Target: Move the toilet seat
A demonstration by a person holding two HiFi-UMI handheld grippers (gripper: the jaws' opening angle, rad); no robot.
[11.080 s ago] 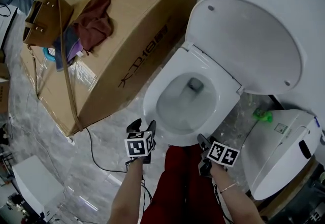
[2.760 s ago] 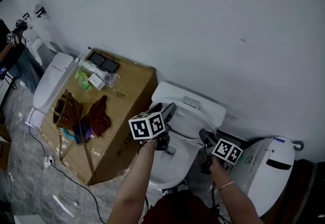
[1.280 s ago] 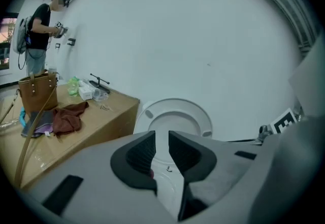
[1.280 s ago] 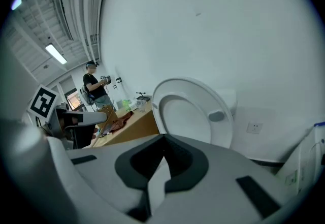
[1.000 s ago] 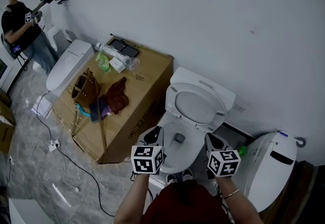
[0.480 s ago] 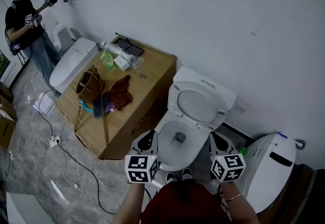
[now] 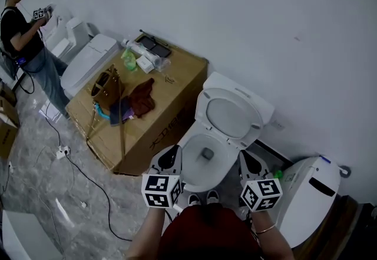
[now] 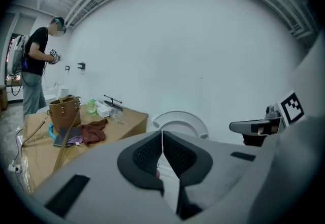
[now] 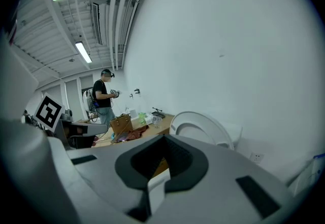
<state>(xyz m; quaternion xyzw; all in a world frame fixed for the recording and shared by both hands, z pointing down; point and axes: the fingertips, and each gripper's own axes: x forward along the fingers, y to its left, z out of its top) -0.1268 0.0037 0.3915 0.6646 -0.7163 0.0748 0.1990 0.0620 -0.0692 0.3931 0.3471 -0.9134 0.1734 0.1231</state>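
Seat up, claws idle. The toilet seat (image 7: 201, 112), a glossy white plastic ring, oval and thin-edged, stands raised at the back of the toilet (image 7: 222, 167), above the smooth ceramic bowl. My left claw (image 7: 171, 154) and right claw (image 7: 244, 158) hang at the toilet's front, one on either side of the bowl. Both are pinched shut, with nothing between their dark ribbed pads. I judge the lifting done. Lowering the seat would call for one claw to open and take the ring's top edge. A matte cardboard box (image 7: 171, 114) sits beside the toilet on my left.
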